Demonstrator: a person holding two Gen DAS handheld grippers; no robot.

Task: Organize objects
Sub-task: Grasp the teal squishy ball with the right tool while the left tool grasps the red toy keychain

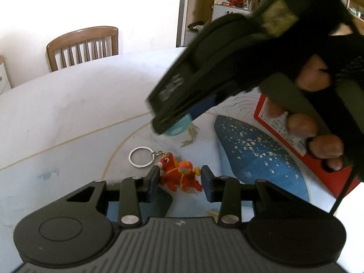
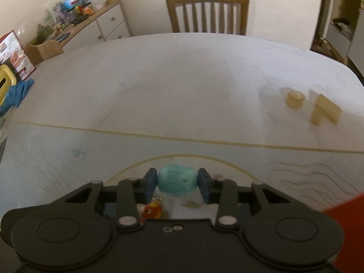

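The right gripper [image 2: 177,183] had its pads clamped on the teal blob [image 2: 177,183], one pad flat against each side, so the soft thing sat squarely between them and looked secure enough to carry. From the left wrist view that same gripper [image 1: 169,127] reached in from the upper right, a gloved hand [image 1: 318,122] wrapped round its handle, the teal blob [image 1: 179,128] poking out at the tip above the table [image 1: 79,104].

The left gripper [image 1: 179,177] straddled the red toy keychain [image 1: 179,175], a pad at the head end and a pad at the tail end, both apparently touching; my read was a grip just made, toy not yet off the cloth. Its metal ring [image 1: 141,156] lay loose to the far side, clear of the fingers.

Further out, a red box [image 1: 318,157] waited at the right, likely where both pieces belonged. Two pale wooden blocks [image 2: 311,105] stood well apart across the table, untouched.
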